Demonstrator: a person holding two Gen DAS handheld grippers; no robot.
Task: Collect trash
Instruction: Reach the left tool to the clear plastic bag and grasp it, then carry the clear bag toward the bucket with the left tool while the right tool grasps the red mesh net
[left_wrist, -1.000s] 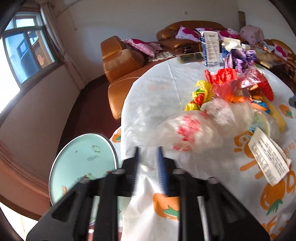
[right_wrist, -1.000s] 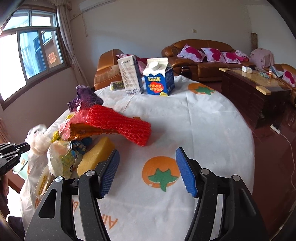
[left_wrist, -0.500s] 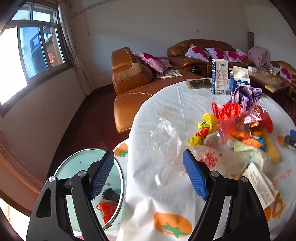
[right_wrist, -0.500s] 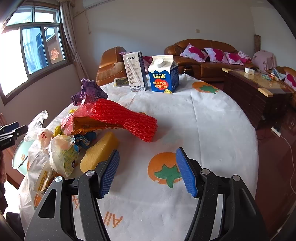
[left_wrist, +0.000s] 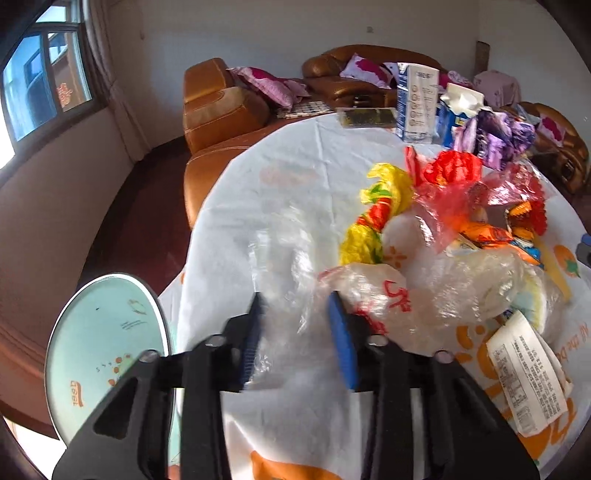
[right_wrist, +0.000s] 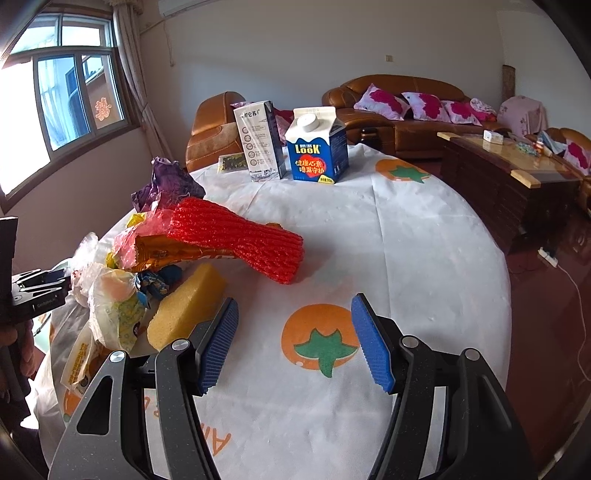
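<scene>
Left wrist view: I see a round desk under a white cloth, brown sofas and a window behind. My left tool is closing, a clear plastic bag between its pads. The trash heap lies just right; a pale green bin stands below the desk's edge.

Right wrist view: my right tool hangs open and empty over bare cloth. A yellow sponge lies beside its left finger; two cartons stand beyond.

Two cartons stand at the table's far side: a tall white carton and a blue milk carton. One yellow sponge, one red foam net, one purple wrapper (crumpled) and one round bin.
</scene>
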